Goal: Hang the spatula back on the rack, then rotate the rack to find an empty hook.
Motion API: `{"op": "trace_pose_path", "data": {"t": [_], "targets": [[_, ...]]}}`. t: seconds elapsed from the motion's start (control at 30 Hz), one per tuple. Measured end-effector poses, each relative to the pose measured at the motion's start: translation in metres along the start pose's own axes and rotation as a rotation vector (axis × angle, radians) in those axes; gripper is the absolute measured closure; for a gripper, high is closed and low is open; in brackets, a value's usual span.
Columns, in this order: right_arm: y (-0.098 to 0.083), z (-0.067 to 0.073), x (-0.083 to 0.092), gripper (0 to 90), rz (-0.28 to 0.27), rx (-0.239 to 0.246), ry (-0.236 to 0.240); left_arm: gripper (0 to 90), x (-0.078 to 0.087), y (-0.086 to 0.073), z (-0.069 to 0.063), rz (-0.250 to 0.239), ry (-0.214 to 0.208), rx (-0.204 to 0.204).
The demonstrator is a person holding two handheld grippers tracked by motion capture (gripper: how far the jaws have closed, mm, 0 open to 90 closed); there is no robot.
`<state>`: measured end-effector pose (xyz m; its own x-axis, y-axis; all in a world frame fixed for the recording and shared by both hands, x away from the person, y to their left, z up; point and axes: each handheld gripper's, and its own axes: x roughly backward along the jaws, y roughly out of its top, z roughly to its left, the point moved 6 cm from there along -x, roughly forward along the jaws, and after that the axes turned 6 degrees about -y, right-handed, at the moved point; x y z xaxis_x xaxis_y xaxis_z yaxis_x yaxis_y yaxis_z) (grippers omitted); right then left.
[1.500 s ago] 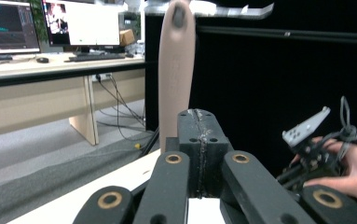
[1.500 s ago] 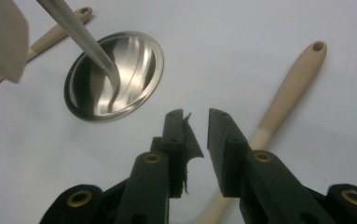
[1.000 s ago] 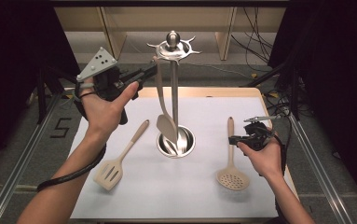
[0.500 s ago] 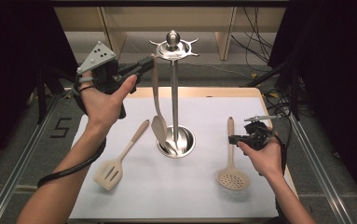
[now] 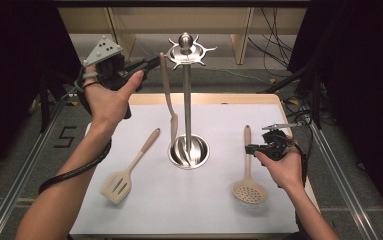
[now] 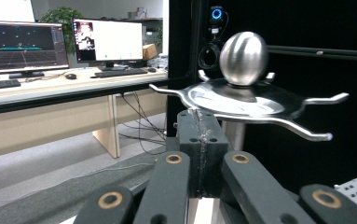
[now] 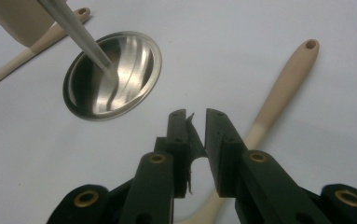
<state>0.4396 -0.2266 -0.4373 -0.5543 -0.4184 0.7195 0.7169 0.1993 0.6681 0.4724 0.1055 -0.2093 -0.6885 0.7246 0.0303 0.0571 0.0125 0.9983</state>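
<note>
The steel stand (image 5: 187,95) rises at the frame's centre, its hook arms (image 5: 206,50) spreading across the top. Bare white mat (image 5: 189,200) lies open along the bottom, between the slotted turner (image 5: 124,172) lower left and the skimmer (image 5: 248,172) lower right.

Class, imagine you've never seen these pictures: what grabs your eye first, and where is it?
The steel utensil stand at the mat's centre. The left hand-held gripper holds a pale spatula up beside the stand's hooks. A slotted turner lies left of the base; a skimmer lies right, by the right hand-held gripper.
</note>
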Motion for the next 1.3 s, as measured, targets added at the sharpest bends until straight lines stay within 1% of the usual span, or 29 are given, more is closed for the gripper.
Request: {"op": "trace_pose_path", "data": {"t": [0.03, 0.1, 0.13, 0.17, 0.2, 0.23, 0.27, 0.3, 0.37, 0.4, 0.43, 0.5, 0.57, 0.6, 0.67, 0.73, 0.8, 0.83, 0.87, 0.93, 0.97, 1.03, 1.1, 1.13, 1.17, 1.2, 1.23, 1.27, 1.3], "targets": [[0.0, 0.0, 0.0, 80.4, 0.0, 0.001, 0.001, 89.3, 0.0, -0.001, 0.0, 0.01, 0.0, 0.014], [-0.001, 0.0, 0.001, 80.2, 0.01, -0.013, -0.005, 89.1, 0.0, 0.0, -0.001, 0.008, -0.005, -0.006], [-0.001, 0.0, 0.001, 80.2, 0.01, -0.013, -0.005, 89.0, 0.0, 0.0, -0.001, 0.008, -0.005, -0.006], [-0.001, 0.003, 0.003, 79.8, 0.013, -0.042, -0.012, 88.5, 0.002, -0.001, -0.002, 0.001, -0.012, -0.01], [-0.001, 0.003, 0.003, 79.8, 0.013, -0.042, -0.012, 88.5, 0.004, -0.001, -0.002, 0.0, -0.017, -0.018], [-0.001, 0.003, 0.004, 79.5, 0.014, -0.041, -0.012, 86.2, 0.006, -0.002, -0.004, 0.0, -0.023, -0.027], [0.0, -0.001, 0.004, 79.3, -0.003, -0.01, -0.014, 82.7, 0.01, -0.004, -0.004, 0.0, -0.024, -0.039], [0.0, 0.0, 0.006, 79.0, 0.003, -0.025, -0.011, 78.2, 0.012, -0.006, -0.004, 0.001, -0.024, -0.041], [0.0, 0.0, 0.006, 78.8, 0.0, -0.034, -0.012, 76.1, 0.02, -0.01, -0.004, 0.013, -0.032, -0.046], [-0.001, 0.002, 0.007, 78.6, 0.013, -0.062, -0.011, 72.8, 0.024, -0.013, -0.003, 0.016, -0.034, -0.047], [-0.001, 0.001, 0.006, 78.4, 0.008, -0.063, -0.013, 70.4, 0.027, -0.016, -0.002, 0.025, -0.032, -0.05], [-0.001, -0.006, 0.004, 78.1, -0.002, -0.021, -0.01, 62.0, 0.034, -0.025, 0.001, 0.058, -0.024, -0.05], [-0.002, -0.006, 0.004, 77.8, 0.001, -0.041, -0.009, 57.1, 0.037, -0.034, 0.005, 0.085, -0.015, -0.056], [-0.002, -0.008, 0.004, 77.6, 0.003, -0.032, -0.011, 55.1, 0.039, -0.038, 0.007, 0.095, -0.004, -0.056], [-0.002, -0.009, 0.005, 77.4, 0.001, -0.029, -0.012, 54.0, 0.041, -0.045, 0.01, 0.118, 0.015, -0.051], [-0.002, -0.009, 0.005, 77.3, -0.007, -0.019, -0.01, 53.6, 0.042, -0.052, 0.013, 0.133, 0.018, -0.04], [-0.002, -0.009, 0.006, 77.3, -0.002, -0.03, -0.014, 52.9, 0.044, -0.059, 0.017, 0.148, 0.025, -0.025], [-0.001, -0.009, 0.005, 77.3, -0.001, -0.034, -0.013, 52.6, 0.043, -0.06, 0.019, 0.145, 0.024, -0.038], [-0.001, -0.009, 0.005, 77.2, -0.001, -0.033, -0.013, 52.2, 0.044, -0.063, 0.022, 0.153, 0.027, -0.037], [0.0, -0.01, 0.004, 77.3, -0.008, -0.023, -0.013, 52.0, 0.045, -0.068, 0.026, 0.165, 0.035, -0.025], [0.0, -0.009, 0.005, 77.2, 0.0, -0.035, -0.012, 52.0, 0.046, -0.07, 0.028, 0.168, 0.041, -0.024], [0.001, -0.01, 0.004, 77.3, -0.003, -0.035, -0.02, 52.1, 0.046, -0.076, 0.033, 0.184, 0.048, -0.012], [0.001, -0.009, 0.006, 77.1, 0.002, -0.036, -0.011, 52.6, 0.047, -0.081, 0.036, 0.2, 0.06, -0.006], [0.0, -0.005, 0.008, 77.0, 0.013, -0.076, -0.016, 52.9, 0.048, -0.083, 0.038, 0.21, 0.064, -0.006], [0.001, -0.005, 0.007, 77.1, 0.0, -0.073, -0.031, 53.2, 0.048, -0.086, 0.039, 0.227, 0.071, -0.002], [0.001, -0.006, 0.008, 77.1, 0.003, -0.056, -0.009, 53.4, 0.048, -0.092, 0.042, 0.262, 0.079, 0.001], [0.002, -0.006, 0.009, 77.0, 0.004, -0.076, -0.016, 53.8, 0.048, -0.099, 0.044, 0.297, 0.088, 0.006], [0.003, -0.007, 0.008, 77.0, -0.009, -0.086, -0.042, 54.5, 0.047, -0.106, 0.047, 0.339, 0.093, 0.008], [0.003, -0.011, 0.008, 77.0, -0.007, -0.041, -0.009, 55.3, 0.047, -0.111, 0.049, 0.377, 0.094, -0.002]]}}
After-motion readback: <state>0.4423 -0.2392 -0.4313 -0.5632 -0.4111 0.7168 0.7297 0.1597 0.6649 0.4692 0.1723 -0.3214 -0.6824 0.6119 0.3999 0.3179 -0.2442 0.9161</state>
